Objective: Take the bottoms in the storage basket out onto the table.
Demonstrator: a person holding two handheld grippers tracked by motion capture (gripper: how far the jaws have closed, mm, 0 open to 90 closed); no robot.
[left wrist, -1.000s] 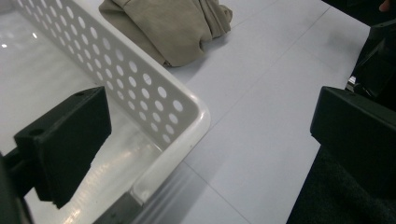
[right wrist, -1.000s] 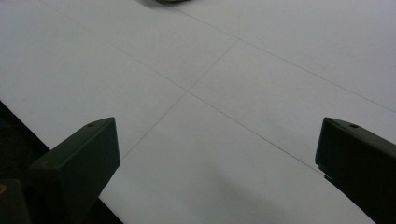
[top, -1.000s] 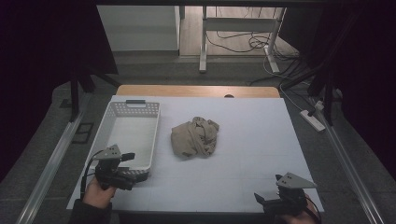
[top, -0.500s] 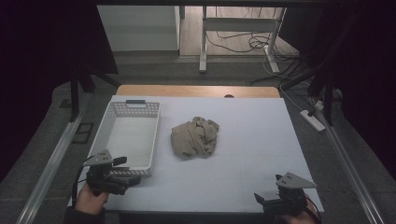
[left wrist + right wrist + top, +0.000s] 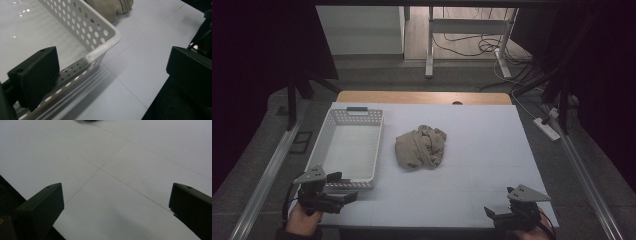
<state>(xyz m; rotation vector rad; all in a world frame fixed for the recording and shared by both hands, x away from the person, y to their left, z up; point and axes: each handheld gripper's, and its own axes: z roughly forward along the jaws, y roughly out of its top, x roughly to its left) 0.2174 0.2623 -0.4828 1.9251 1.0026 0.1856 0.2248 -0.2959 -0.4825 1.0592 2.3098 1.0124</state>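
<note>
Two tools spread wide, cloth waiting mid-surface.
Left tool at seven o'clock by the basket, right tool at five; the crumpled cloth looks soft, light; pinch a raised fold.

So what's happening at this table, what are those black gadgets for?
A person holds a two-jaw gripper in each hand. The left gripper hangs with its jaws open at the near corner of a white basket, gripping nothing. The right gripper waits open over the white table near its front edge. A crumpled tan cloth lies untouched on the table beside the basket, which has nothing in it.
</note>
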